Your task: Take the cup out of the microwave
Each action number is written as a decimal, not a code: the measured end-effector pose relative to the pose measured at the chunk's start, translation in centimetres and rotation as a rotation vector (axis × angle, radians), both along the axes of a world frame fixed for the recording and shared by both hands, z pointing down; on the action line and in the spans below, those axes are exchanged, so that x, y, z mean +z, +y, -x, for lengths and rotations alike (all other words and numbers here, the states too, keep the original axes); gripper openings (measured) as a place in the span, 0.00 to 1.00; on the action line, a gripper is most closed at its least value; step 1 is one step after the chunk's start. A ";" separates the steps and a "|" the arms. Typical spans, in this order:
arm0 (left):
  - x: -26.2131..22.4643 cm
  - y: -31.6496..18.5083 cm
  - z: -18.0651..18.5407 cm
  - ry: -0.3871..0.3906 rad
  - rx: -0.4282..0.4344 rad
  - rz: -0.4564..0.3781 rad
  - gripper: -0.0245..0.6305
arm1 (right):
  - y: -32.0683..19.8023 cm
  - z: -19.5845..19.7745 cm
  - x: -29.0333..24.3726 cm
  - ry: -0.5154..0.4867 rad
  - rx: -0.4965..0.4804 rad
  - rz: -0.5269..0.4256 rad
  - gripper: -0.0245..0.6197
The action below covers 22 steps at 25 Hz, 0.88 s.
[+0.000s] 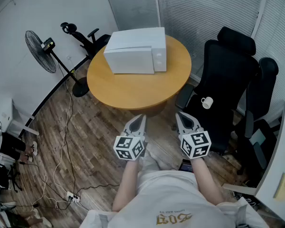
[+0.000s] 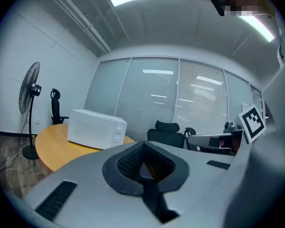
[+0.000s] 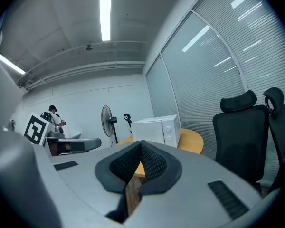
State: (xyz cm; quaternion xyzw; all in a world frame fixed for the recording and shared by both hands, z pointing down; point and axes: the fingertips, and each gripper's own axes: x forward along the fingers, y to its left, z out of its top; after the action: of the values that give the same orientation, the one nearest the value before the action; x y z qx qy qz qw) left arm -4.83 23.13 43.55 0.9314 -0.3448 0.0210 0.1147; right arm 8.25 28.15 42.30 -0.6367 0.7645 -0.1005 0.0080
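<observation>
A white microwave [image 1: 135,51] with its door closed stands on a round wooden table [image 1: 133,88]. It also shows in the left gripper view as the microwave [image 2: 96,128] and in the right gripper view as the microwave [image 3: 156,129]. No cup shows inside it. A small white cup [image 1: 207,102] rests on the black office chair [image 1: 228,75] to the table's right. My left gripper [image 1: 141,118] and right gripper [image 1: 180,116] hover side by side short of the table's near edge, pointing at it. Both the left gripper [image 2: 143,146] and the right gripper [image 3: 140,147] are shut with nothing in them.
A standing fan [image 1: 40,51] and a dark chair [image 1: 88,37] are left of the table. A second black chair [image 1: 266,89] and a white desk [image 1: 280,175] sit at the right. Cables and a power strip [image 1: 72,197] lie on the wooden floor. Glass walls with blinds close the back.
</observation>
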 end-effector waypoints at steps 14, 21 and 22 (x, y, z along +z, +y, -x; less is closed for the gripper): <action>0.2 -0.7 0.5 0.084 -0.040 0.087 0.48 | -0.1 -0.9 -0.1 -0.041 0.056 -0.001 0.27; 0.4 -0.9 1.7 0.080 -0.118 0.085 0.52 | -0.1 -1.0 0.3 -0.052 0.041 0.018 0.36; 0.5 -0.8 1.8 0.085 -0.125 0.086 0.52 | -0.1 -1.2 0.5 -0.058 0.043 0.020 0.36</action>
State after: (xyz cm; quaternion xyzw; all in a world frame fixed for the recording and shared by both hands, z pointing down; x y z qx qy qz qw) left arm -6.64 22.30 44.01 0.9024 -0.3958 -0.0112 0.1702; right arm 9.49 28.05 42.77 -0.6497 0.7492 -0.1260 0.0260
